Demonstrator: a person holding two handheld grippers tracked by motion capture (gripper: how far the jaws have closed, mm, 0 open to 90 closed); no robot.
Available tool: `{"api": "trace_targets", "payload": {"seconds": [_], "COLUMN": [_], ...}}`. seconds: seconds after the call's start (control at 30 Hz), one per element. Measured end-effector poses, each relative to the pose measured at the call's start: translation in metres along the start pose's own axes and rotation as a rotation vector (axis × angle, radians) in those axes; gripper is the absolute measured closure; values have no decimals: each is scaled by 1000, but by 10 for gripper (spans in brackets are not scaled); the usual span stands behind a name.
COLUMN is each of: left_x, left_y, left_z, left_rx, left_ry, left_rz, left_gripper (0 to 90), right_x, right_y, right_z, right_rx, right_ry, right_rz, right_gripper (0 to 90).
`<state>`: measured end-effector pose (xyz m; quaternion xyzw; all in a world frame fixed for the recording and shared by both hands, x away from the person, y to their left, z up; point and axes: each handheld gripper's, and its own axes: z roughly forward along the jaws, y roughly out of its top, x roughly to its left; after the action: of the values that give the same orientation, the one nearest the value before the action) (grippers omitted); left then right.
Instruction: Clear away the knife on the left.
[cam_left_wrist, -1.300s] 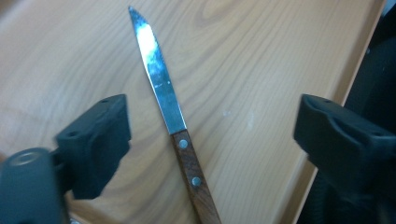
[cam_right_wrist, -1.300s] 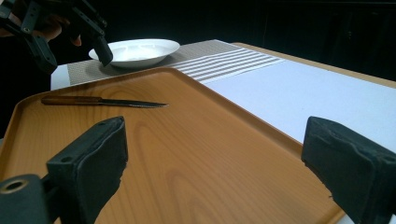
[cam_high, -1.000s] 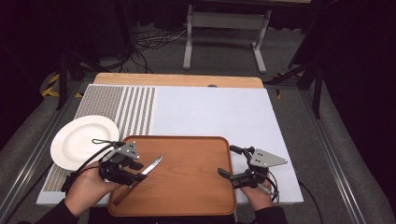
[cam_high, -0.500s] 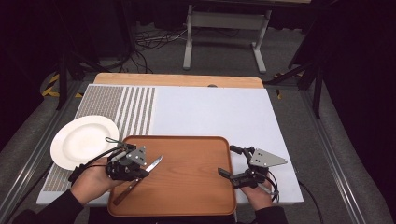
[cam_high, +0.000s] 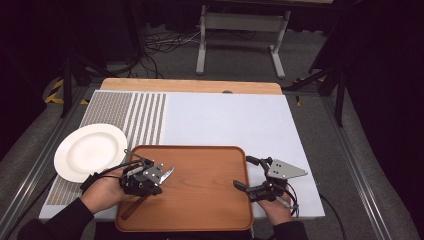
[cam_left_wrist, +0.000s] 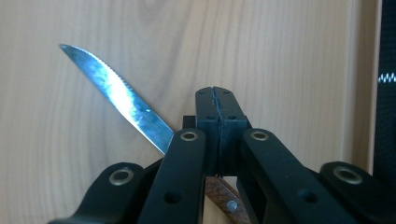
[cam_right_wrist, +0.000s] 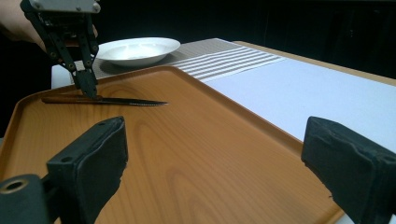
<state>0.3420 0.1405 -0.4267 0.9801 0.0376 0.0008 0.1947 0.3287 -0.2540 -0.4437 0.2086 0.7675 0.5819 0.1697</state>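
A knife (cam_high: 167, 174) with a serrated blade (cam_left_wrist: 116, 88) and a brown handle lies on the left part of the wooden tray (cam_high: 200, 200). My left gripper (cam_high: 143, 190) points down at it with its jaws shut flat against each other (cam_left_wrist: 215, 93). The knife runs across under the tips, not between the pads. In the right gripper view those tips (cam_right_wrist: 88, 88) rest on the knife (cam_right_wrist: 126, 101) where handle meets blade. My right gripper (cam_high: 242, 172) stands open at the tray's right edge, and nothing is between its jaws (cam_right_wrist: 210, 154).
A white plate (cam_high: 90, 150) sits left of the tray on a striped grey mat (cam_high: 145, 115). A plain white mat (cam_high: 225, 120) covers the table behind the tray. A metal stand and cables are on the floor beyond the table.
My left gripper has come down and slightly right over the tray, its jaws have closed, and the knife now lies flatter. The right gripper has not moved.
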Motion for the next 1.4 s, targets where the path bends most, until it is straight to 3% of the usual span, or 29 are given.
{"api": "trace_targets", "payload": {"seconds": [0.07, 0.37, 0.77, 1.23, 1.4], "left_x": [1, 1, 5, 7, 10], "left_y": [1, 1, -1, -3, -8], "left_z": [2, 8, 11, 11, 9], "left_rx": [30, 92, 116, 116, 111], "left_ry": [-7, -8, 3, 1, 3], "left_rz": [21, 22, -1, -16, -39], "left_gripper": [900, 900, 900, 900, 900], "right_x": [0, 0, 0, 0, 0], "right_y": [0, 0, 0, 0, -1], "right_z": [0, 0, 1, 2, 2], "right_rx": [1, 0, 4, 8, 7], "right_ry": [0, 3, 2, 6, 4], "right_rz": [0, 0, 0, 0, 2], "right_gripper": [75, 75, 76, 76, 75]}}
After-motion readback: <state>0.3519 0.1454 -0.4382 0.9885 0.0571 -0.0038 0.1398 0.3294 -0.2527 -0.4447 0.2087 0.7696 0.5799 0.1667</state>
